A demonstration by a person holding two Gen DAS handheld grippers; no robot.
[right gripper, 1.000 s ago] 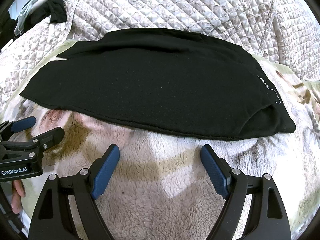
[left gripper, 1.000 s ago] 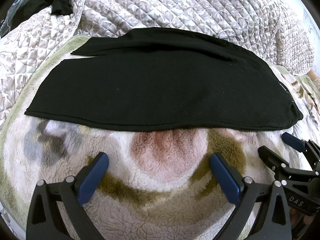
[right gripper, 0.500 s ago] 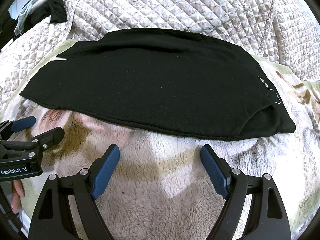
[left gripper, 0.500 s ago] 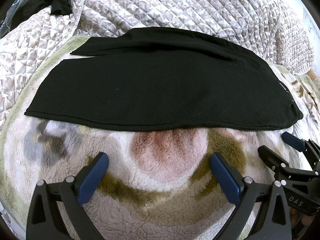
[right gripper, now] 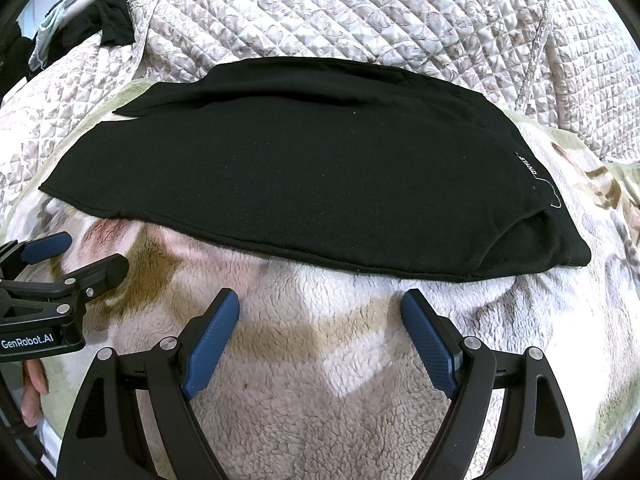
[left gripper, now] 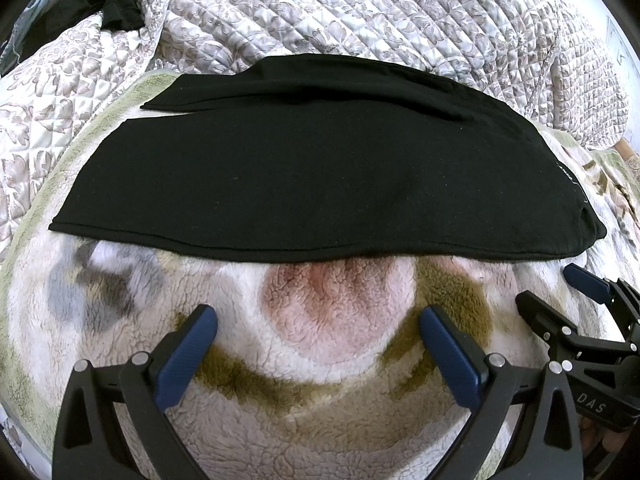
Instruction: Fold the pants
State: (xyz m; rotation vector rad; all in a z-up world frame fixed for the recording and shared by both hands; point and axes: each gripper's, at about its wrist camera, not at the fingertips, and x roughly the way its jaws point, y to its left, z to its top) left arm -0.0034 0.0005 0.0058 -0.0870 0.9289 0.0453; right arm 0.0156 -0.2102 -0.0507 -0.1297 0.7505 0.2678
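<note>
One pair of black pants (left gripper: pixel 320 176), folded lengthwise, flat on fleece blanket (left gripper: pixel 332 320), small label at right end. Two grippers: left gripper (left gripper: pixel 318 326) and right gripper (right gripper: pixel 320 308), fingers spread wide, empty, near front hem.

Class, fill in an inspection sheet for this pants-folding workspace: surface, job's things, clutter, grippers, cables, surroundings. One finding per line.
Surface: fleece blanket, patterned, lying on a bed.
Job's things: black pants lying flat, legs stacked; label at their right end.
Clutter: dark clothes heaped at far left.
Grippers: left gripper open, right gripper open, both empty, short of the pants' near edge.
Cables: nothing seen.
Surroundings: quilted bedspread behind the pants.
</note>
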